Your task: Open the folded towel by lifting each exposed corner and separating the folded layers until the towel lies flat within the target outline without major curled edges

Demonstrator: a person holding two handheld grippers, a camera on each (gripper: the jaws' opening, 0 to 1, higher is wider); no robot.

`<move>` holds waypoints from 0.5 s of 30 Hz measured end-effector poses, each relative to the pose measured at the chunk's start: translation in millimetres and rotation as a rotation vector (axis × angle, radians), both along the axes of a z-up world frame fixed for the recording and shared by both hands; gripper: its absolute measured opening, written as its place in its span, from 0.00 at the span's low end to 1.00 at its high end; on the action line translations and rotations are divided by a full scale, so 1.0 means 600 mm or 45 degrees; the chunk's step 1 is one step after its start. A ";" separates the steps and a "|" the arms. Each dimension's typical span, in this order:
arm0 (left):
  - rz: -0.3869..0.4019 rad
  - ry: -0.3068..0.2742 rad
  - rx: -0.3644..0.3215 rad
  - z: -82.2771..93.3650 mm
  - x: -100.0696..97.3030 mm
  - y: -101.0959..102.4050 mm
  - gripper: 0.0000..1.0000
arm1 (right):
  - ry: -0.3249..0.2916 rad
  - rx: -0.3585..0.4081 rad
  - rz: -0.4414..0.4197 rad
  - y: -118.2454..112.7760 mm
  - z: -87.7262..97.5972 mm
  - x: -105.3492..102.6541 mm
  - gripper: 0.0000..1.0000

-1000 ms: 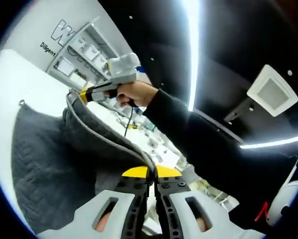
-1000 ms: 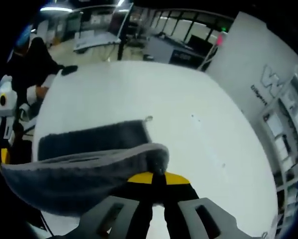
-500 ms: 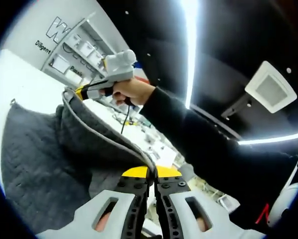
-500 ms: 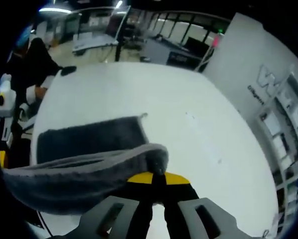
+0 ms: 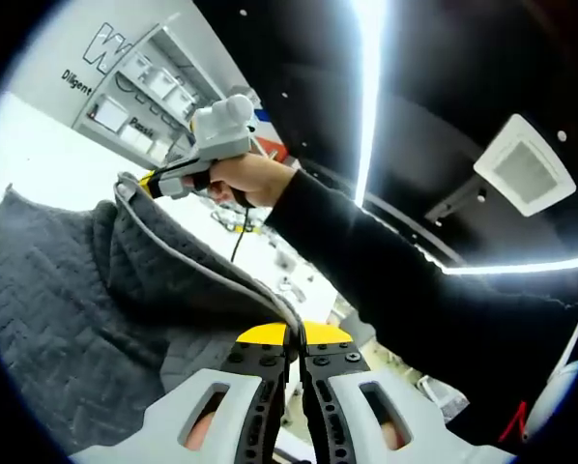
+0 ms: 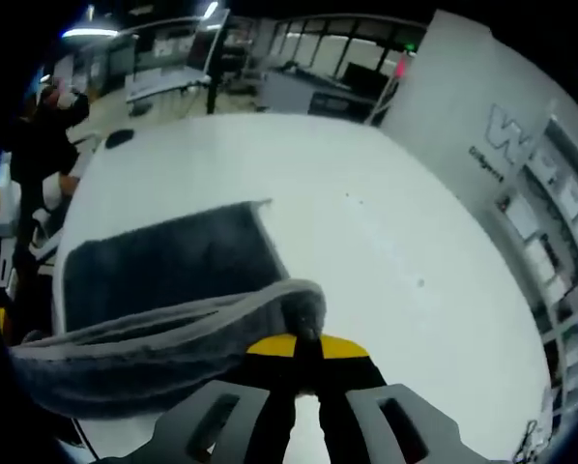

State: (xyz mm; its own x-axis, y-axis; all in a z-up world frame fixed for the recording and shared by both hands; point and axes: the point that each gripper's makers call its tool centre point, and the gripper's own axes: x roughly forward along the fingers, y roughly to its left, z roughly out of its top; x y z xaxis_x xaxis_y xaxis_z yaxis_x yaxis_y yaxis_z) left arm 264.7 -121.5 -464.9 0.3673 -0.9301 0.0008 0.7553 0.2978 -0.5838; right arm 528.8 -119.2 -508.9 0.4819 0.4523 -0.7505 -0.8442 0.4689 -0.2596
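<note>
Towel point(image 5: 96, 319): dark grey, herringbone weave, pale bound edge. Held up off white table point(image 6: 386, 251) by two corners, top edge stretched between both grippers; lower part draped onto table, lying flat there point(image 6: 163, 266).

Left gripper point(image 5: 296, 333): yellow-tipped jaws clenched together on towel hem at one corner.

Right gripper point(image 6: 308, 340): yellow-tipped jaws pinched on opposite corner, hem bunched just above tips. Seen also in left gripper view point(image 5: 154, 182), in a hand point(image 5: 245, 179) with dark sleeve point(image 5: 395, 280), far end of towel edge.

Beyond table: white wall with lettering point(image 6: 506, 135), shelving point(image 5: 144, 92).

Overhead: strip light point(image 5: 366, 87), square ceiling panel point(image 5: 521, 164).
</note>
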 end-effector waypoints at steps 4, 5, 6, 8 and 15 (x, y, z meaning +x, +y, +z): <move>-0.009 0.002 0.006 -0.002 0.001 -0.009 0.00 | -0.012 0.004 -0.016 -0.012 0.001 0.001 0.01; -0.011 0.003 0.008 -0.003 0.001 -0.011 0.00 | -0.018 0.009 -0.017 -0.014 0.003 0.001 0.01; -0.013 0.003 0.010 -0.003 0.002 -0.013 0.00 | -0.024 0.015 -0.018 -0.016 0.004 0.001 0.01; -0.019 0.002 0.017 -0.004 0.002 -0.019 0.00 | -0.038 0.019 -0.013 -0.018 0.004 0.001 0.01; -0.039 -0.002 0.040 -0.007 0.006 -0.043 0.00 | -0.070 0.040 0.012 -0.024 0.000 0.004 0.01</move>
State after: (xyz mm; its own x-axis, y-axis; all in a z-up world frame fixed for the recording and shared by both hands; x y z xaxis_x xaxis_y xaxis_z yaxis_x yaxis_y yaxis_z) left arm 268.3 -147.4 -469.2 0.3388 -0.9405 -0.0276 0.7654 0.2926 -0.5732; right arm 531.4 -133.4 -508.9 0.5177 0.4803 -0.7080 -0.8336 0.4695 -0.2911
